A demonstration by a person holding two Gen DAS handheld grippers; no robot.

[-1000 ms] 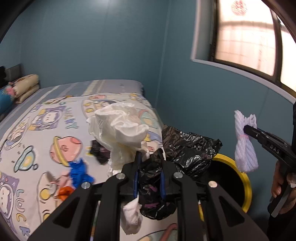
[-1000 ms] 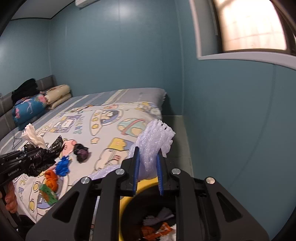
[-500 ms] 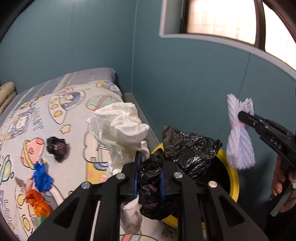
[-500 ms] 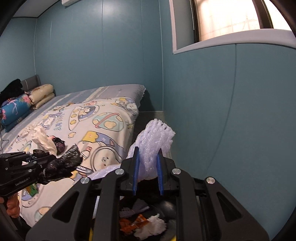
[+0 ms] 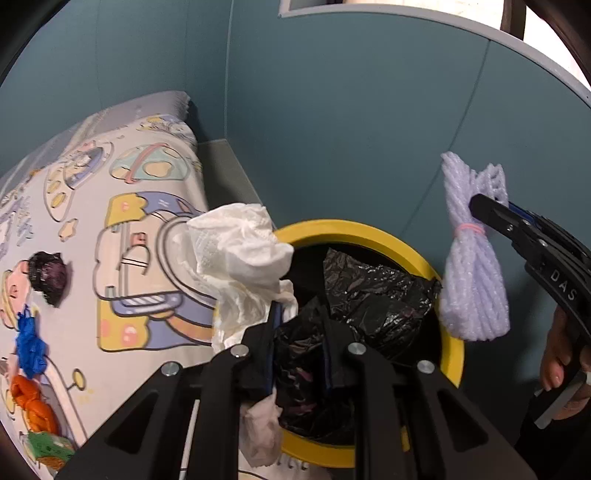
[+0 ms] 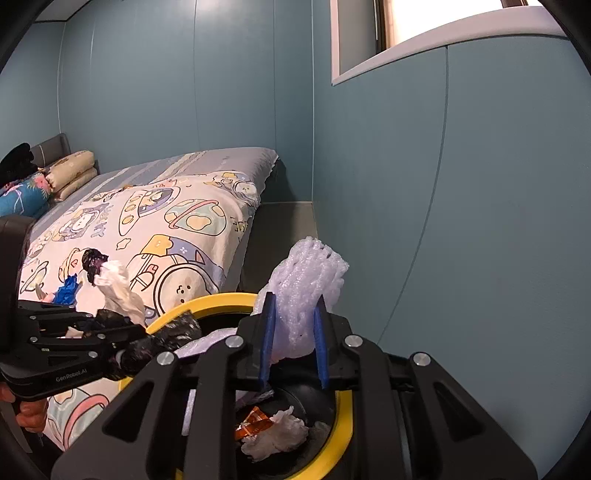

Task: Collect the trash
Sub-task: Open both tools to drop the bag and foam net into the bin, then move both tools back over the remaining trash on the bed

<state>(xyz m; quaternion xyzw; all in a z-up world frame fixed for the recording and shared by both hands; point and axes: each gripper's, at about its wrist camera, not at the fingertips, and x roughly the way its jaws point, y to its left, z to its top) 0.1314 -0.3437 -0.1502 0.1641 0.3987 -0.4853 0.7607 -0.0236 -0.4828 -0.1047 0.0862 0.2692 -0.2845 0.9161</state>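
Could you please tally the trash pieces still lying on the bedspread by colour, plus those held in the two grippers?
On the bedspread, left wrist view:
Dark purple-black wad: 1
Blue piece: 1
Orange piece: 1
Green piece: 1
Held in the left gripper:
White tissue: 1
Black plastic bag: 1
Held in the right gripper:
White foam net: 1
Total: 7

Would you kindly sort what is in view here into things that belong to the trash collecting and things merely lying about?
Job:
- bin, yellow rim
- black bag and white paper, in the left gripper
- foam net, in the right gripper
- scraps on the bed: dark wad, blue scrap, orange scrap

Lying about:
- quilt
- pillows
- window
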